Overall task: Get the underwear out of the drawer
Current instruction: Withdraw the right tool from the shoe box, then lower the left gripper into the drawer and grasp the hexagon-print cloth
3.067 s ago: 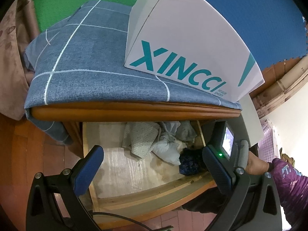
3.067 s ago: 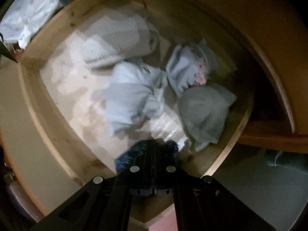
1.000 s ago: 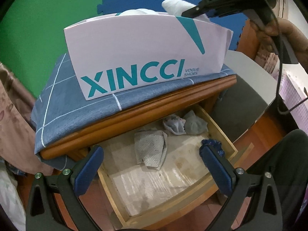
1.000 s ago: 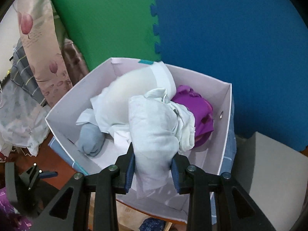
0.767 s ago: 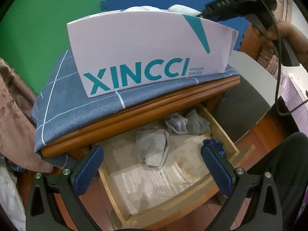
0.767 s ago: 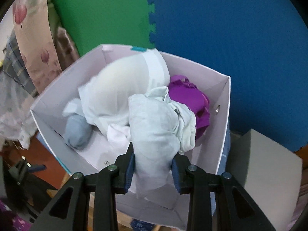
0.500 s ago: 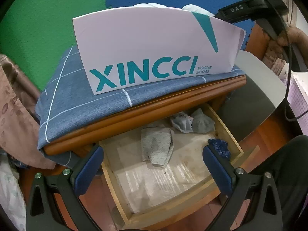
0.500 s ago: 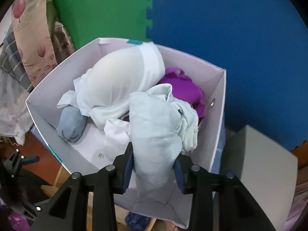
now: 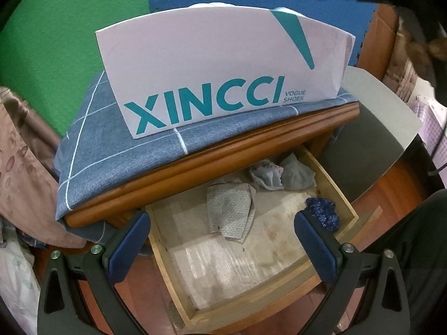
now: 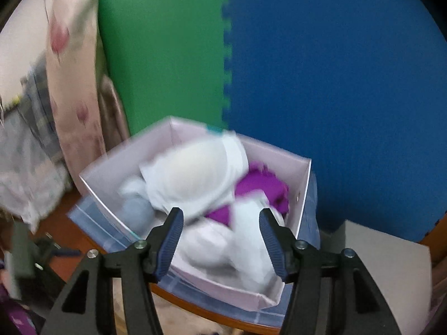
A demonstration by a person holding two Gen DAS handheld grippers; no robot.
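One garment (image 10: 251, 240) released, right tongs (image 10: 220, 240) opening (boxed)

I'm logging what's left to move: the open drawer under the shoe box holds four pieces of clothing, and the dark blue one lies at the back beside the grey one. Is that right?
Not quite. The left wrist view shows the dark blue piece at the front right of the drawer, apart from the grey one at the back. The rest holds: four pieces, drawer open under the shoe box.

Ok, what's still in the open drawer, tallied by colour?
Grey patterned piece: 1
Plain grey bundle: 1
Light blue floral piece: 1
Dark blue piece: 1
Total: 4 in the drawer
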